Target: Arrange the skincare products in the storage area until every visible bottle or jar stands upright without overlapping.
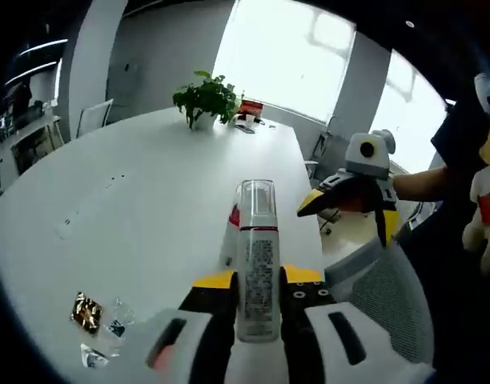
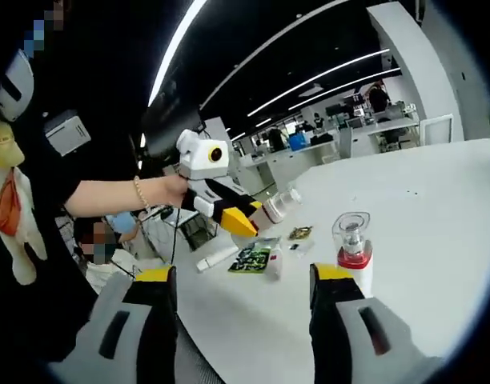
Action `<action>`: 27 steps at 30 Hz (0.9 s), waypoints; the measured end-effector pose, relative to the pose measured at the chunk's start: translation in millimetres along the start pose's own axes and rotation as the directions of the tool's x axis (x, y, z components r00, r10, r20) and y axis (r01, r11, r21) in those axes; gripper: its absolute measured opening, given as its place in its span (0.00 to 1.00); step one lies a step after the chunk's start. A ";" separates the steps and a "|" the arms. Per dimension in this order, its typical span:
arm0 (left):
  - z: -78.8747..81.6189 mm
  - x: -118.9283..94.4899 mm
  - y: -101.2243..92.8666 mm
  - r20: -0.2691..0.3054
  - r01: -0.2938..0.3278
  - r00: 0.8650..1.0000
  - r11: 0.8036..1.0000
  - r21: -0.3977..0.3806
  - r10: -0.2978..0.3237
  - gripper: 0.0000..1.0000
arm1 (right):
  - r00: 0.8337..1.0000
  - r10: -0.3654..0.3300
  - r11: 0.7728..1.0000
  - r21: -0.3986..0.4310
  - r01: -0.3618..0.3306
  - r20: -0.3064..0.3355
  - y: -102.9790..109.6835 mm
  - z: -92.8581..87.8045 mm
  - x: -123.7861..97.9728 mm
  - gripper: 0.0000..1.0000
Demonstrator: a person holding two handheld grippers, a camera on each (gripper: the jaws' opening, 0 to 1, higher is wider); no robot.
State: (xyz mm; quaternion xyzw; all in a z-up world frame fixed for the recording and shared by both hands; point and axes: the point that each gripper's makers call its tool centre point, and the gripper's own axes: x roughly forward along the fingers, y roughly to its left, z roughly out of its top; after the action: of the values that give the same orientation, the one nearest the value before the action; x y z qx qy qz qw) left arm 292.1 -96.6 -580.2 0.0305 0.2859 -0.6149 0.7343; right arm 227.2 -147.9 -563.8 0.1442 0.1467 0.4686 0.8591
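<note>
My left gripper [image 1: 257, 288] is shut on a white bottle [image 1: 258, 264] with a clear cap and printed label, held above the white table [image 1: 149, 184]. Just behind it stands a second bottle with a red band [image 1: 232, 226]. In the right gripper view that red-banded bottle [image 2: 353, 250] stands upright on the table [image 2: 437, 208], a little right of my open right gripper [image 2: 245, 276], which has nothing between its jaws. The left gripper [image 2: 257, 214] shows there too, carrying the clear-capped bottle [image 2: 282, 203] tilted in the air. The right gripper [image 1: 349, 214] hovers off the table's right edge.
A potted plant [image 1: 205, 99] and small items sit at the table's far end. Foil wrappers [image 1: 89, 314] lie near the front left. A green packet [image 2: 249, 258], a white tube [image 2: 217, 258] and a small white bottle [image 2: 275, 264] lie near the table edge. A plush toy [image 1: 489, 196] hangs at right.
</note>
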 end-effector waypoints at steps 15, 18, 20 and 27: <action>37.6 -24.4 -74.0 0.275 0.116 0.956 0.992 -0.050 -0.098 0.25 | 0.982 0.142 0.989 0.031 -0.147 0.125 25.8 66.5 13.9 0.45; 37.0 -23.2 -86.5 0.295 0.124 0.950 0.991 -0.049 -0.104 0.25 | 0.977 0.179 0.983 0.016 -0.182 0.119 33.2 74.4 17.3 0.39; 36.1 -22.6 -92.6 0.308 0.129 0.945 0.990 -0.049 -0.108 0.25 | 0.969 0.219 0.975 0.012 -0.221 0.113 40.7 78.6 18.8 0.39; 37.8 -23.4 -104.6 0.362 0.153 0.924 0.987 -0.059 -0.121 0.25 | 0.958 0.276 0.961 -0.002 -0.276 0.078 54.0 84.0 16.1 0.24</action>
State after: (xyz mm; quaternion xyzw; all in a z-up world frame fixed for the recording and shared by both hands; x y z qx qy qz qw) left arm 208.4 -116.2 -505.9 -0.1333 0.1757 -0.6471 0.7298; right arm 226.9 -115.4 -468.0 0.1852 0.0936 0.5772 0.7898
